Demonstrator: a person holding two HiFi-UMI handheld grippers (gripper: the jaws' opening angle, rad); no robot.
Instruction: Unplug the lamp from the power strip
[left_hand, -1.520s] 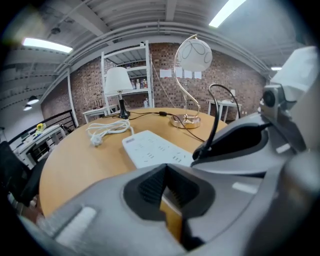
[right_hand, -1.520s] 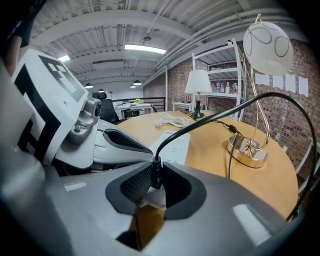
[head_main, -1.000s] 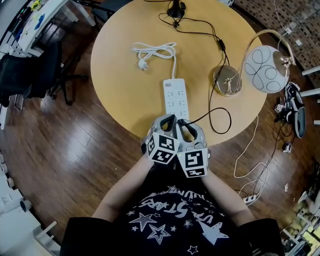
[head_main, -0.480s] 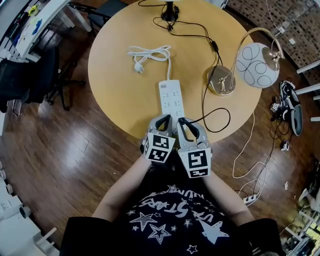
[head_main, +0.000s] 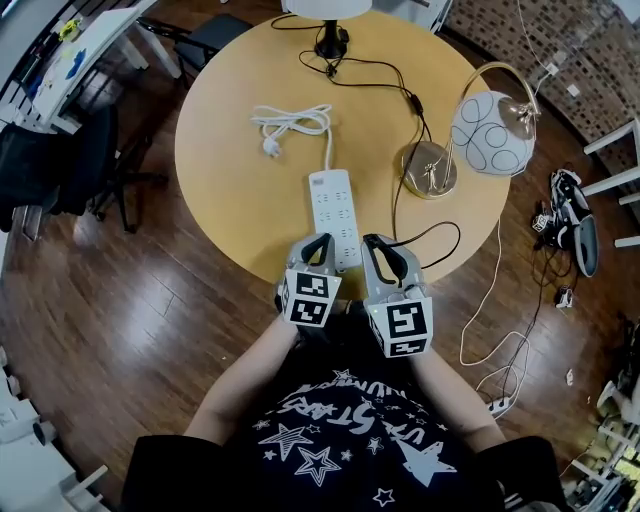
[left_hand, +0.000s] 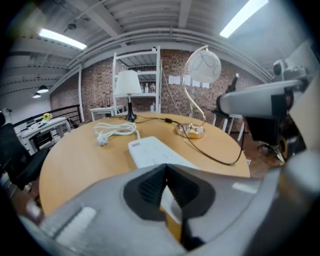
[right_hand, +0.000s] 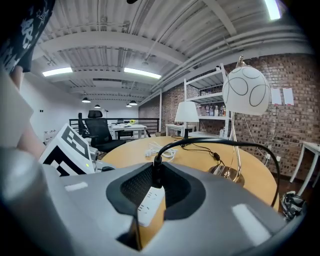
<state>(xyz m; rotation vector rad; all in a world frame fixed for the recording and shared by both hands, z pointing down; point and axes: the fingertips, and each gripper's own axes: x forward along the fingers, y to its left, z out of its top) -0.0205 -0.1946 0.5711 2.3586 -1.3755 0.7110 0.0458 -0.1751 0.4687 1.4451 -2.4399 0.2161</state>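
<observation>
Right claw (head_main: 380, 245) clamped on black plug (right_hand: 156, 172) at near end of power strip (head_main: 333, 205), left claw (head_main: 318, 243) closed empty just beside: pull straight up, pinning strip to table (head_main: 240, 200), no sideways yank.

I have a round wooden table (head_main: 230, 130) in front of me, and I take the white power strip (head_main: 334, 203), lying flat near the table's close edge, as my mark. Beyond the power strip and a little to its left lies its white cord (head_main: 290, 122), loosely coiled, with the plug end free on the wood. To the strip's right stands the gold lamp base (head_main: 428, 168). A black cable (head_main: 393, 210) trails over the tabletop right of the strip and comes round to its near end, where I see a black plug (right_hand: 156, 175). Far beyond the strip, by the table's far edge, stands the black foot (head_main: 330, 45) of a second lamp.
</observation>
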